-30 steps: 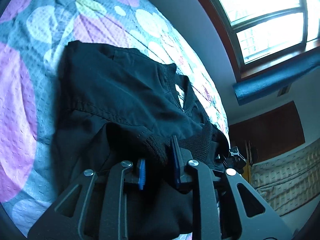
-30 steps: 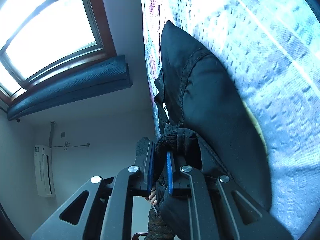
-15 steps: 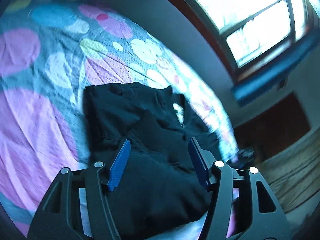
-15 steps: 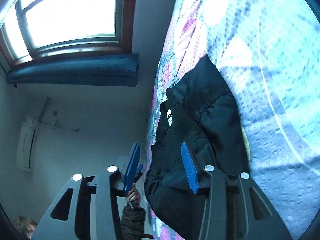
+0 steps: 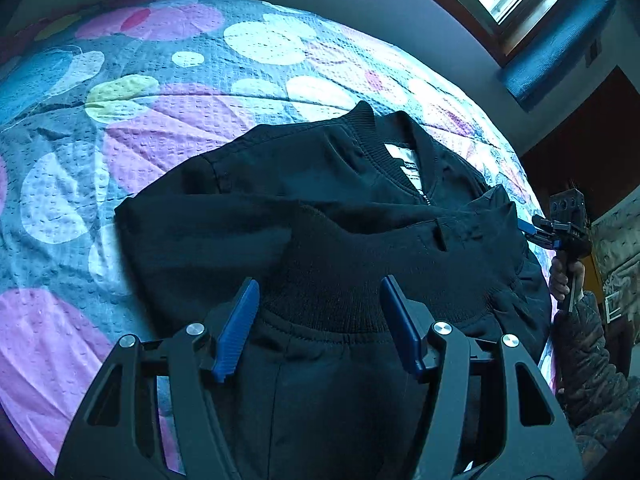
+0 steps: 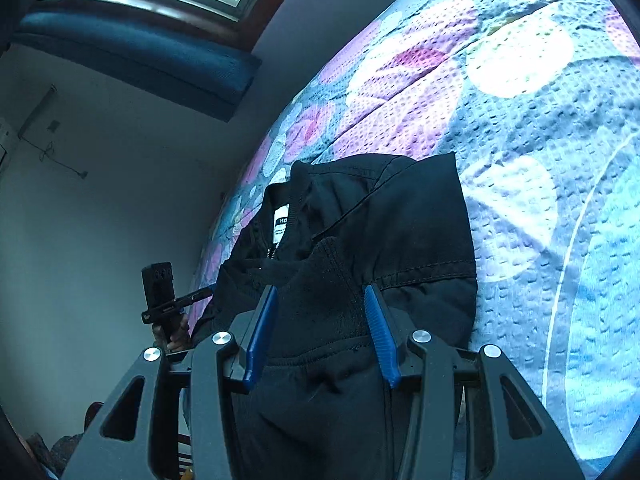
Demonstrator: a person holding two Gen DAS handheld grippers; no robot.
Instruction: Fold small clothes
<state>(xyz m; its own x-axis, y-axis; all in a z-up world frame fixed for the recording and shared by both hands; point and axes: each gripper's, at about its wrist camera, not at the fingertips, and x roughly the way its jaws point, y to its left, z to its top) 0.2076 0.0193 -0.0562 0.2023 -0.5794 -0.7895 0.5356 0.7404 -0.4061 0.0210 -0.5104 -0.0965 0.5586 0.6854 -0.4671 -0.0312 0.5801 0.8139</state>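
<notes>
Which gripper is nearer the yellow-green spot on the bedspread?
Left. The left gripper hangs over the jacket, with the spot beyond it on that side; the right gripper is off the jacket's opposite edge.

— What is everything resting on?
— A bed point(image 5: 168, 128), covered by a puckered quilt printed with big pink, white, yellow and blue circles on a blue-grey ground. It runs up to a plain wall.
— And what lies on it?
— One black jacket point(image 5: 320, 208), directly on the quilt, near the edge of the bed. Its ribbed collar faces the wall, a white label showing inside. The lower part is folded up over the chest, ribbed hem uppermost.
</notes>
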